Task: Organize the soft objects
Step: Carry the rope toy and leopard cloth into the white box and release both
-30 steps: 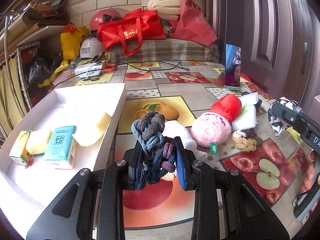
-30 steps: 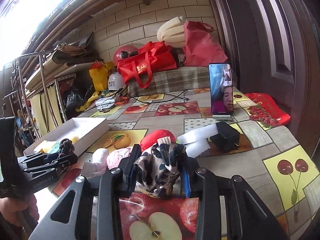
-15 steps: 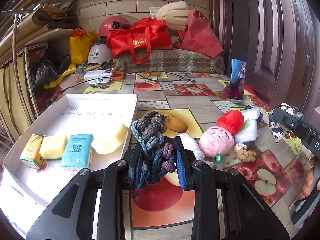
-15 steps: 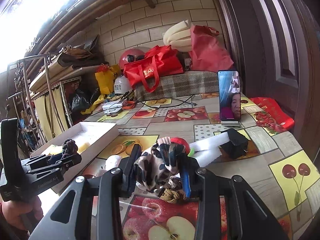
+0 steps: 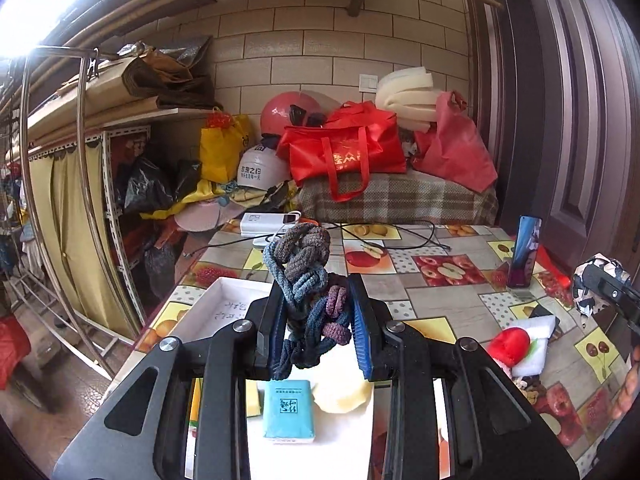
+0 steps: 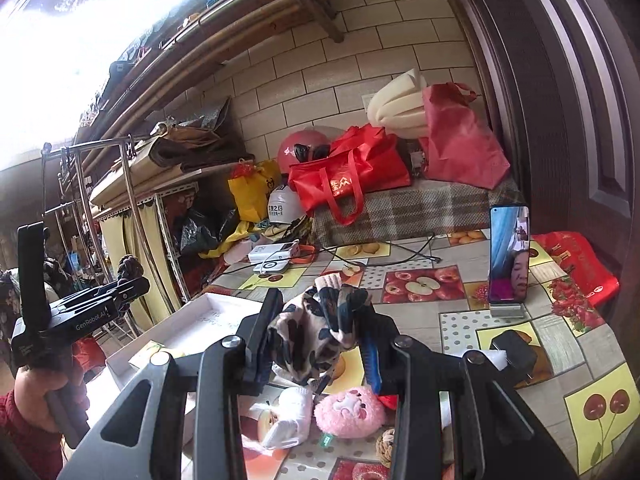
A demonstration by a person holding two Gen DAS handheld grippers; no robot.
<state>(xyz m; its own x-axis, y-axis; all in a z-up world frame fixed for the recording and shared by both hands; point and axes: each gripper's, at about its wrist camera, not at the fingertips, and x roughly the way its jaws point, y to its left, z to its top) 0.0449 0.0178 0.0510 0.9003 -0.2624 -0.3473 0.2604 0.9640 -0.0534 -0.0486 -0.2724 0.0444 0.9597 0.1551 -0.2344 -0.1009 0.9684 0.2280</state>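
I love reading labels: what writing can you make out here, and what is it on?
"GenRobot.AI": side of the left gripper.
Red bag: gold characters, too blurred to read.
White helmet: dark characters, too small.
Blue tissue pack: print unreadable.
White box: handwriting, illegible.

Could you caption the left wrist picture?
Left gripper holding knotted blue-grey hair ties above white tray.
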